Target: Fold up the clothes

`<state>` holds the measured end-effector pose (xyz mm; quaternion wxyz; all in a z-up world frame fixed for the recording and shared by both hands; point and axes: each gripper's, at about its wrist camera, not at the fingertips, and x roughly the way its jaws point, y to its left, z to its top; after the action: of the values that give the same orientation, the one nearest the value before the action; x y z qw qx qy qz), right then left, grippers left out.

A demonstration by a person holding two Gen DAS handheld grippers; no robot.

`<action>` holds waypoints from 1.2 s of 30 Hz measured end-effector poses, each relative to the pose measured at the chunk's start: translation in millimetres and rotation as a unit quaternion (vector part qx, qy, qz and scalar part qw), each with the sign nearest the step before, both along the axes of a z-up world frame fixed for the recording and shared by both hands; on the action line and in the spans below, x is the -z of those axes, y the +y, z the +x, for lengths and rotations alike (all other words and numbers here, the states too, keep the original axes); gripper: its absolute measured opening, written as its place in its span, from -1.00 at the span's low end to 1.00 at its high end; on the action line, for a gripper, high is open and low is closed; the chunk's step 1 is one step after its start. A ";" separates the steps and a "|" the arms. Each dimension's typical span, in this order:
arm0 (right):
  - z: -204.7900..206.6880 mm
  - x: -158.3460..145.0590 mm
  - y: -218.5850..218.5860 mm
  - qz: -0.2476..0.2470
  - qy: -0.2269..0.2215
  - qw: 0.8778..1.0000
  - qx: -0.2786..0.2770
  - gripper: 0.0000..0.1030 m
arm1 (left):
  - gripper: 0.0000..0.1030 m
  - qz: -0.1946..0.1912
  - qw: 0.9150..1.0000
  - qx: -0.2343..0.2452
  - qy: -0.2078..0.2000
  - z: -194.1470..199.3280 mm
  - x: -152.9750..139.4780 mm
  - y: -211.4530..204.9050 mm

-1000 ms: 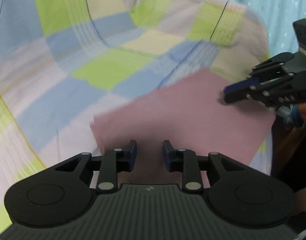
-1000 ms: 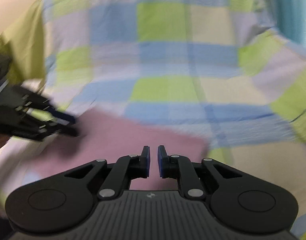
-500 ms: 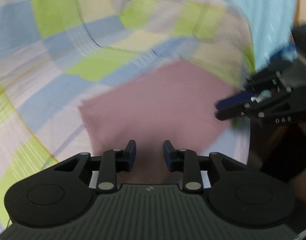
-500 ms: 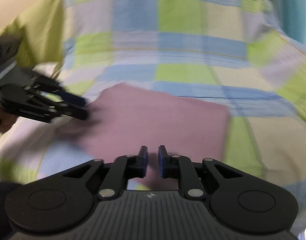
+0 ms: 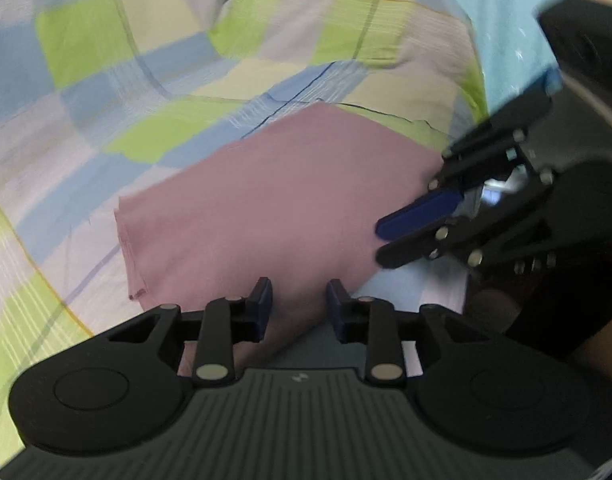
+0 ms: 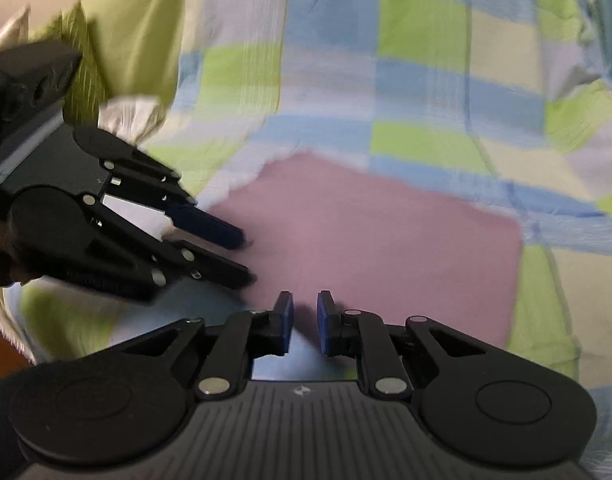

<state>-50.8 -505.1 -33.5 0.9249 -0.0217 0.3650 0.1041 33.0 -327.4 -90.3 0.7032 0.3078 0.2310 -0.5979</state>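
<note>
Checkered bedsheet (image 5: pixel 194 136) bears flat rectangular pink cloth (image 5: pixel 274 200).

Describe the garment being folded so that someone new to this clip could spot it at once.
A checked sheet of blue, green and cream squares fills both views. On it, just ahead of both grippers, lies the pink cloth, a flat folded rectangle. It is the only plain, single-colour fabric on the sheet.

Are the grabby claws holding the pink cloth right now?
No. Both the left gripper and the right gripper have their fingers apart, with nothing pinched. The folded pink cloth lies flat on the checked bedsheet.
</note>
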 end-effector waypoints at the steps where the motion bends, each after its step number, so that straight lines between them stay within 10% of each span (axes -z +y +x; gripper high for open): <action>1: -3.8 2.0 -2.0 -0.008 -0.002 1.000 -0.003 -0.71 | -0.46 0.002 1.000 -0.005 0.005 2.2 -0.7 4.6; 7: -30.7 9.3 -47.7 0.012 0.036 0.997 0.068 -1.00 | -0.48 0.012 0.999 -0.032 0.022 20.6 -6.5 30.1; 17: -48.4 -14.9 -47.3 0.029 -0.025 0.996 0.084 -0.65 | -0.49 -0.035 0.996 -0.061 0.050 19.8 -22.1 27.8; 36: -37.8 -6.6 -53.9 0.023 0.014 0.997 0.067 -0.52 | -0.41 0.039 0.995 -0.087 0.035 28.3 -8.4 126.0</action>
<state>-88.6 -559.0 -26.9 0.9248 0.0260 0.3763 0.0502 61.3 -201.4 -81.9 0.7313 0.2929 0.3046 -0.5354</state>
